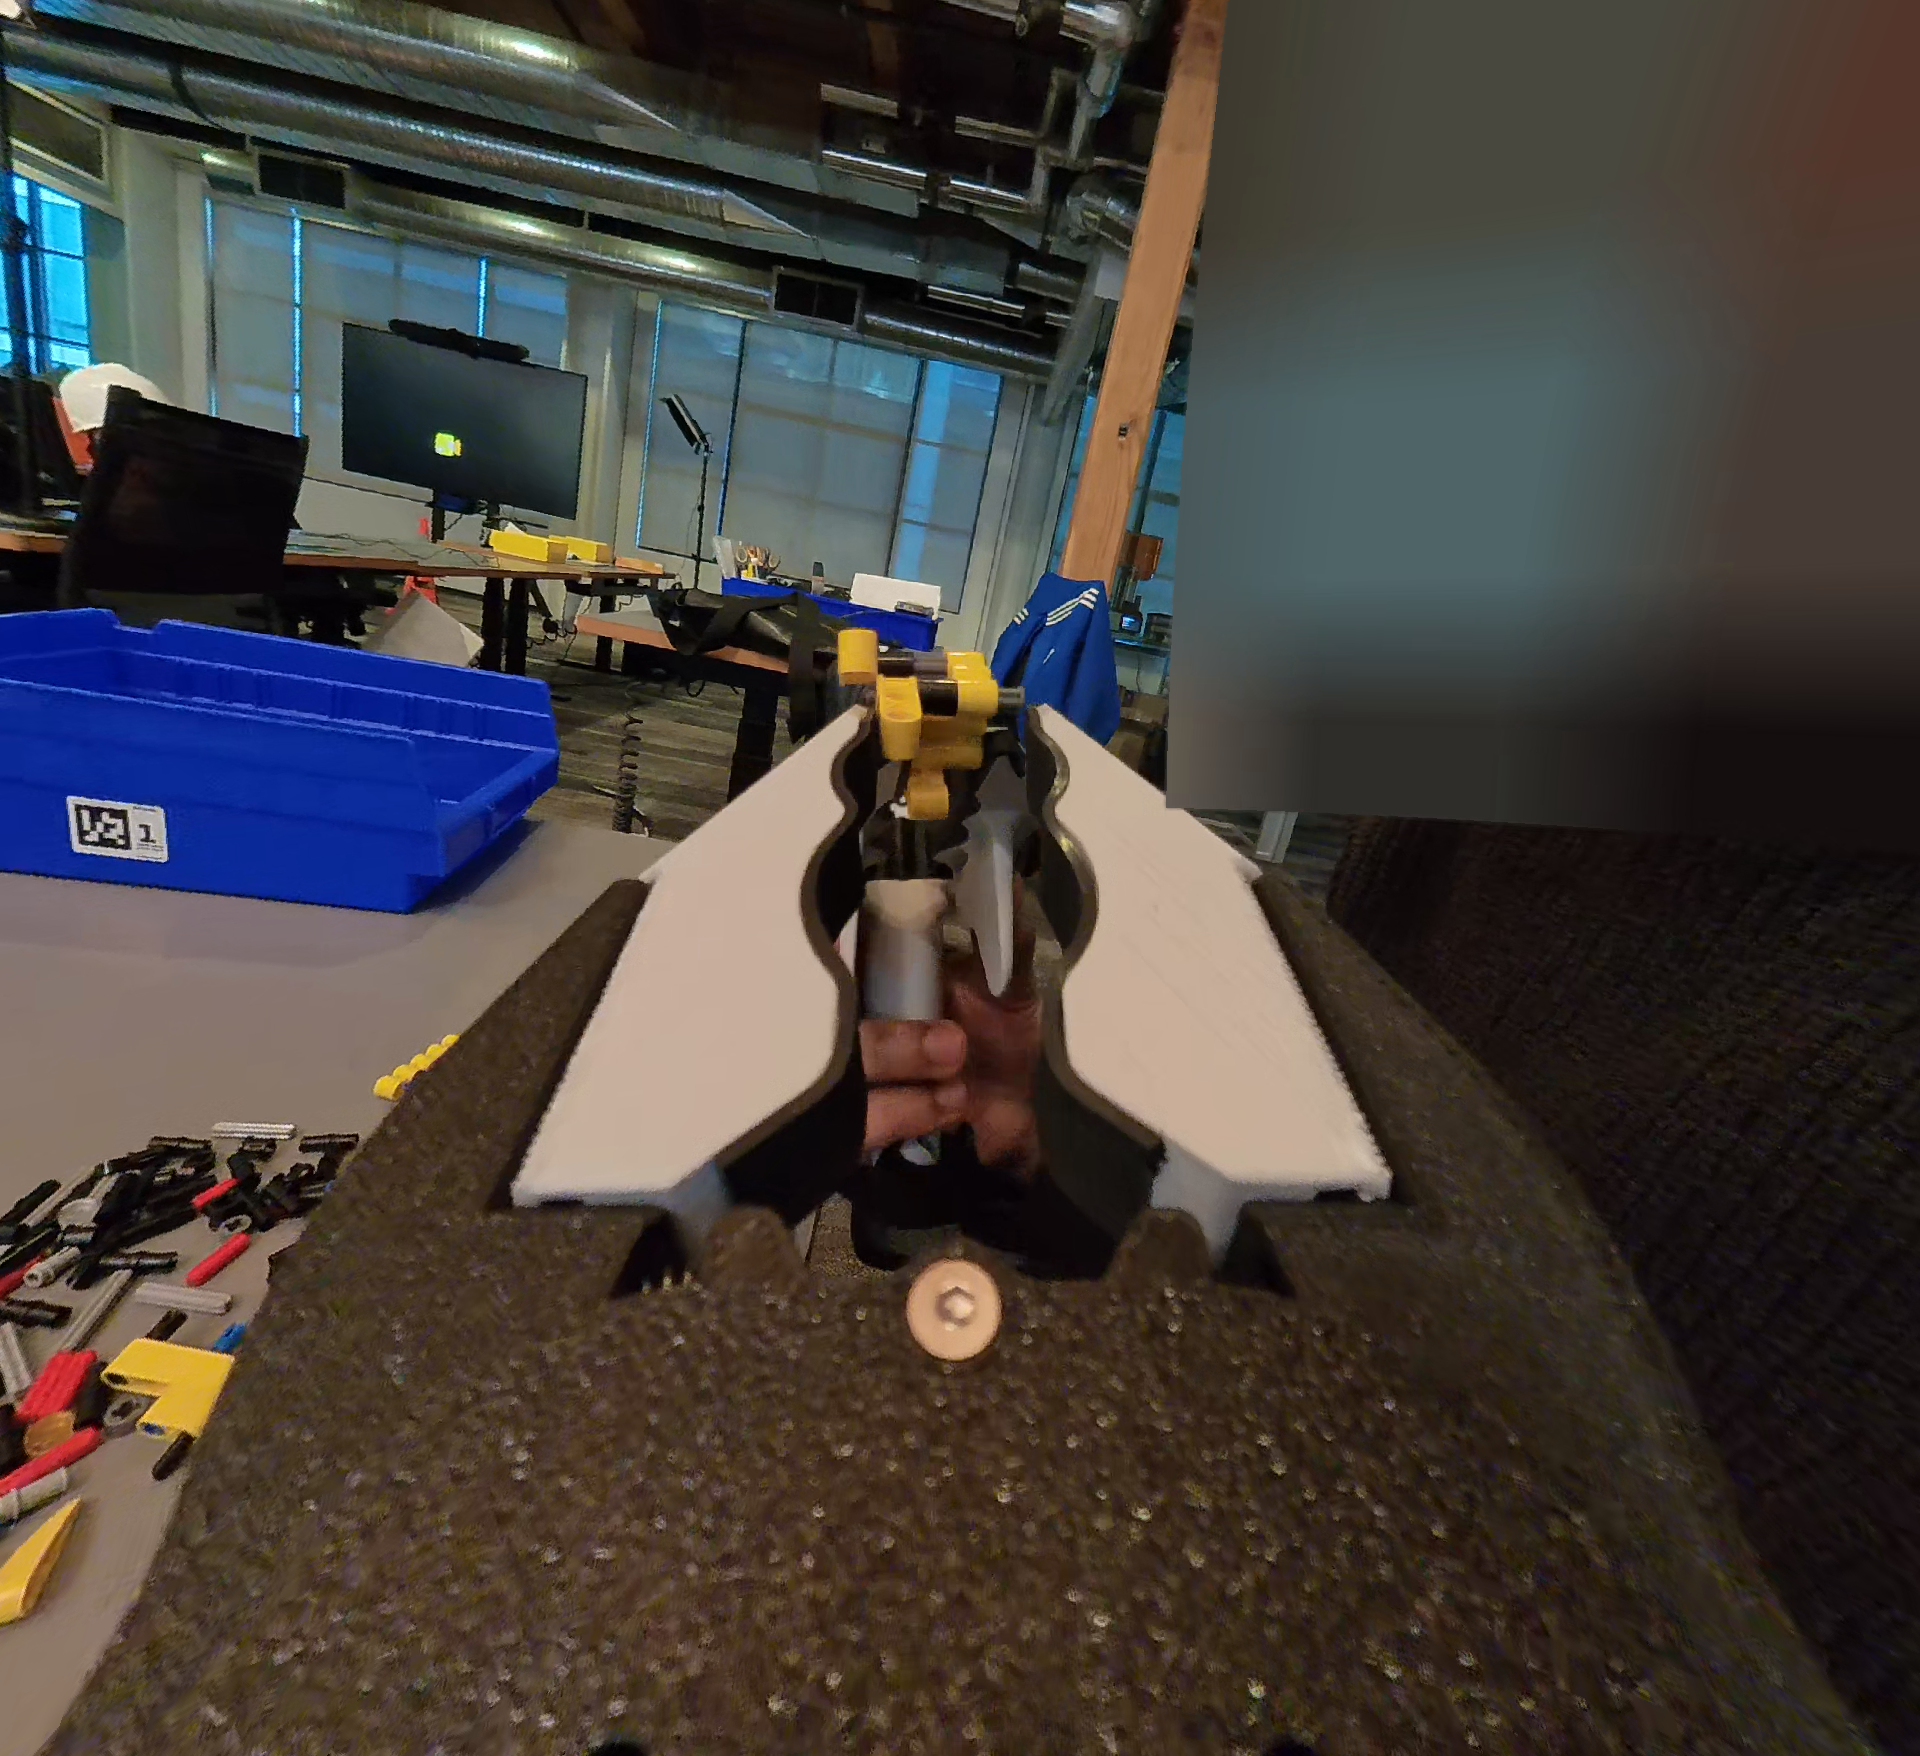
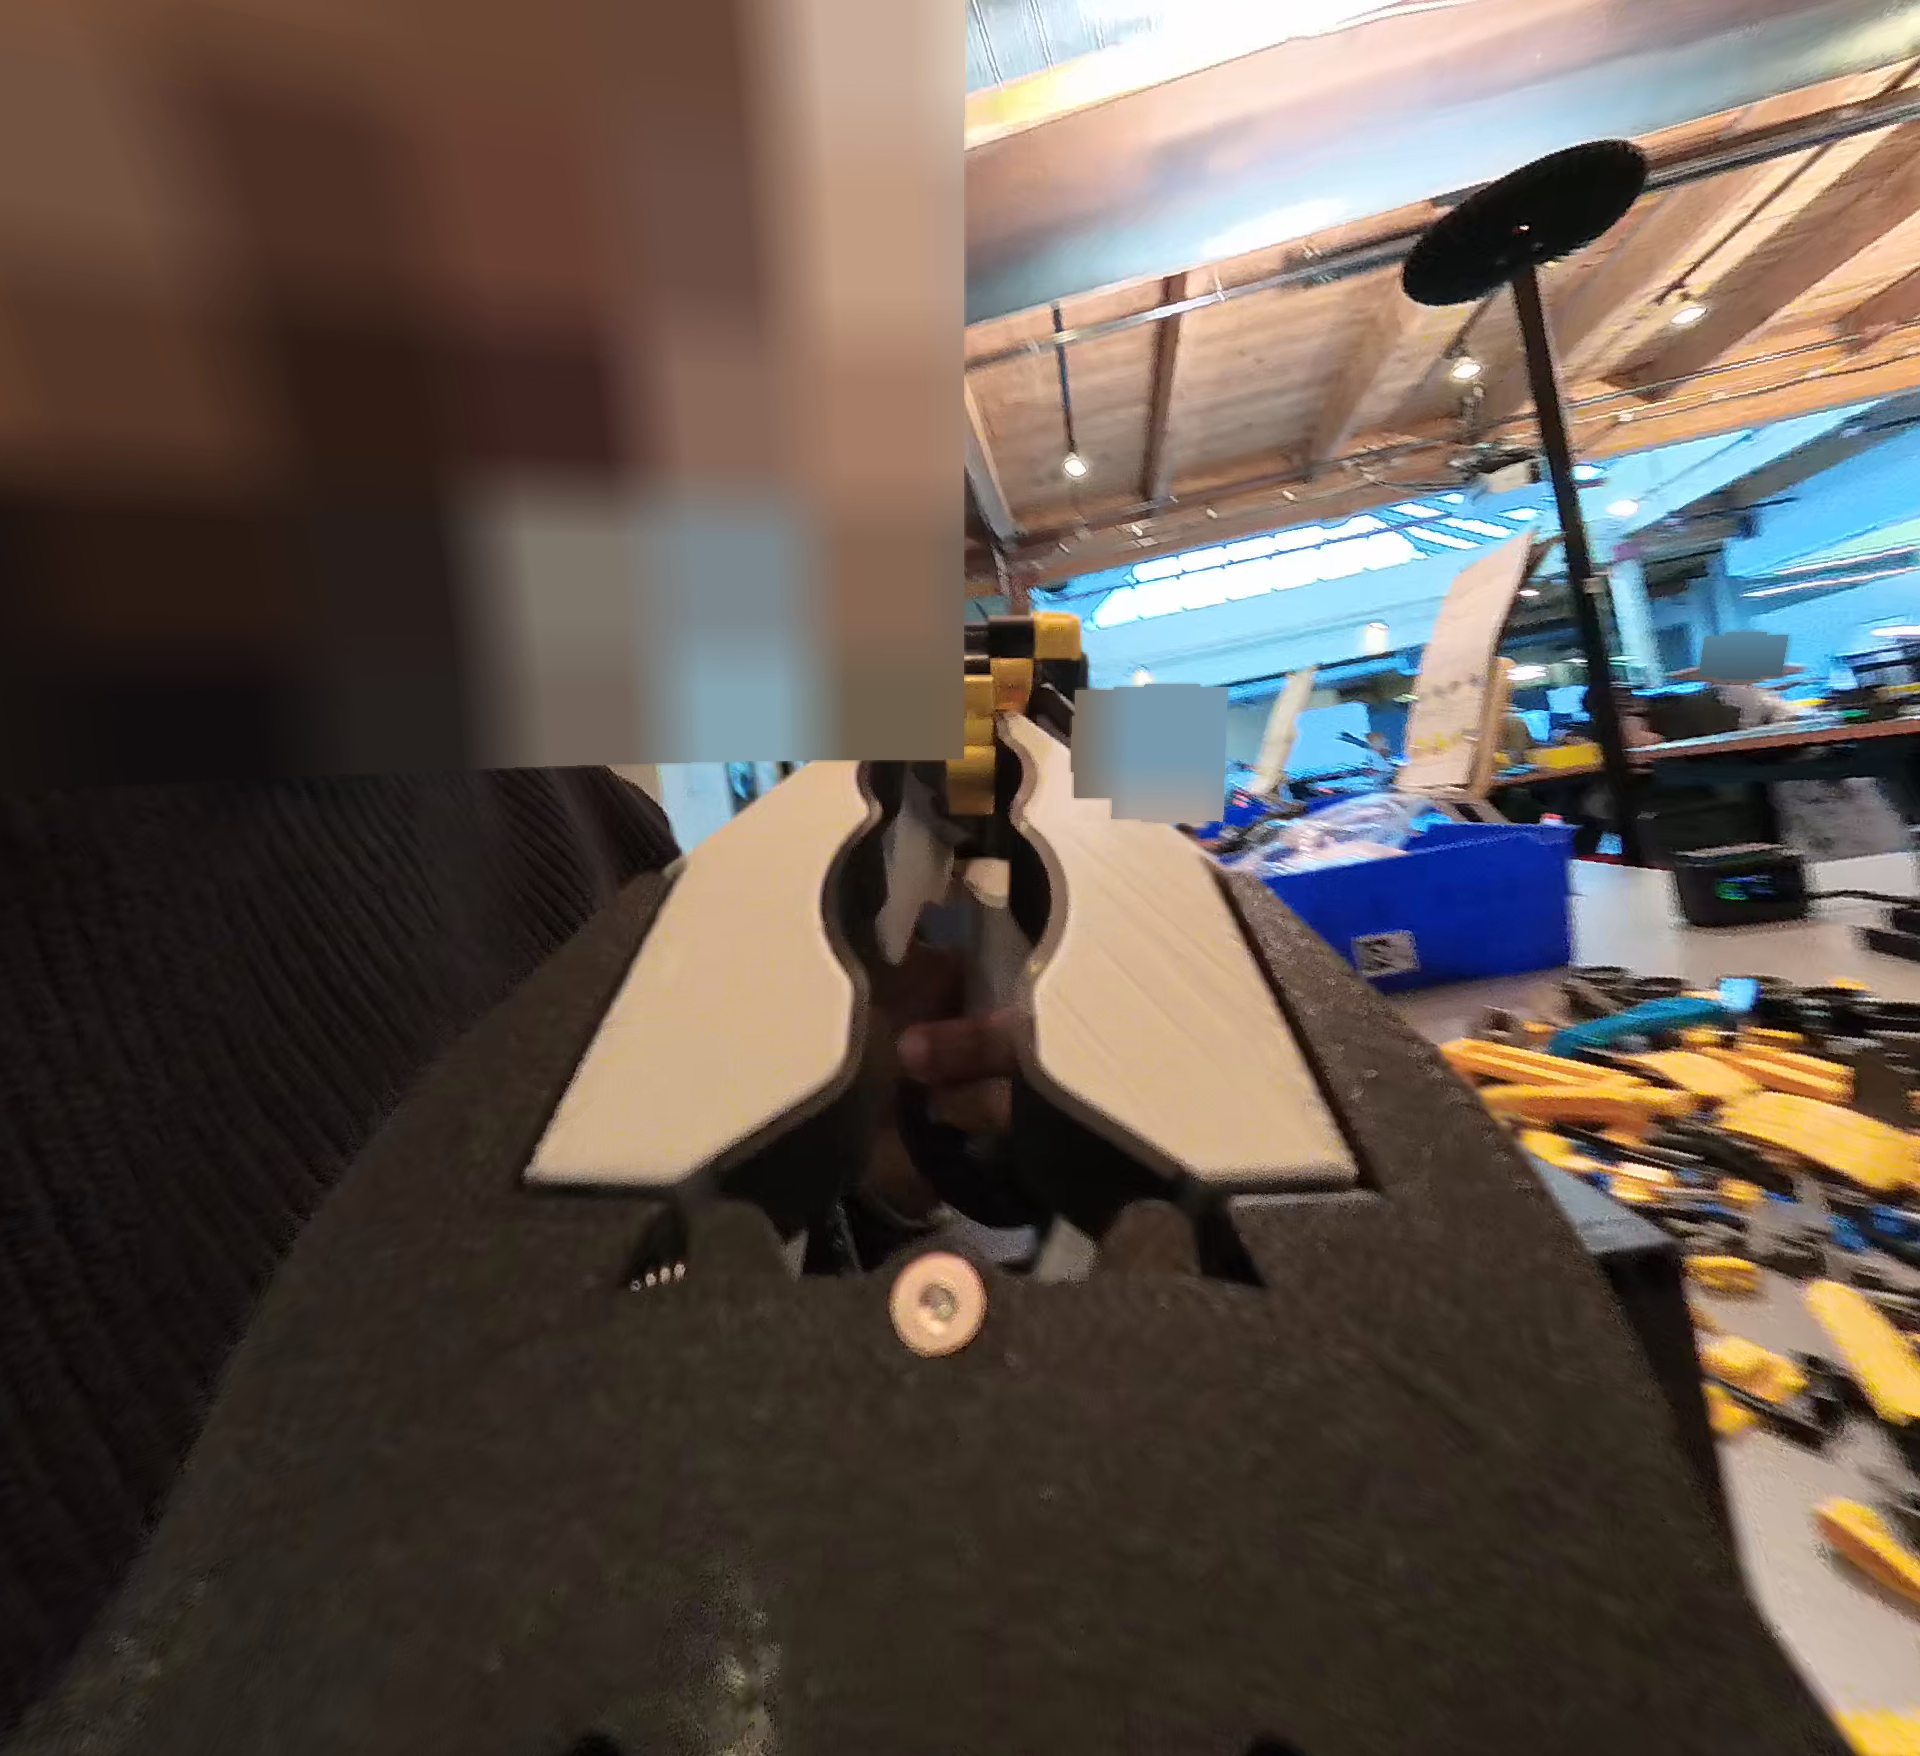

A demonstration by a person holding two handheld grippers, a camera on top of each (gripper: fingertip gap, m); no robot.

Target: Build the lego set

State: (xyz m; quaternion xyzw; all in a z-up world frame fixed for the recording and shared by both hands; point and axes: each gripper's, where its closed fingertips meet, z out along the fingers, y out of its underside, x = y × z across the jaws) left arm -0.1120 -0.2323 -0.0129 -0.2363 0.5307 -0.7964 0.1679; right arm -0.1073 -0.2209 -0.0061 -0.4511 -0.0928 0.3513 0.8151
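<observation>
My left gripper (image 1: 940,719) is raised off the tabletop (image 1: 208,1000), its jaws pinching a small yellow and black brick assembly (image 1: 930,709) at the tips, just above the middle of the left wrist view. My right gripper (image 2: 987,750) meets the same assembly (image 2: 1013,667) from the other side; its jaws are drawn close at the tips against the yellow parts, though a blurred patch hides part of the contact. Between each pair of jaws I see the other gripper's grey handle and a hand (image 1: 914,1083) wrapped round it. At lower left of the left view lies a scatter of loose pieces (image 1: 125,1228), black, red and yellow, with a blue bin (image 1: 260,761) behind them at middle left. At right of the right view spreads a heap of yellow and black parts (image 2: 1683,1124), with another blue bin (image 2: 1455,906) beyond.
</observation>
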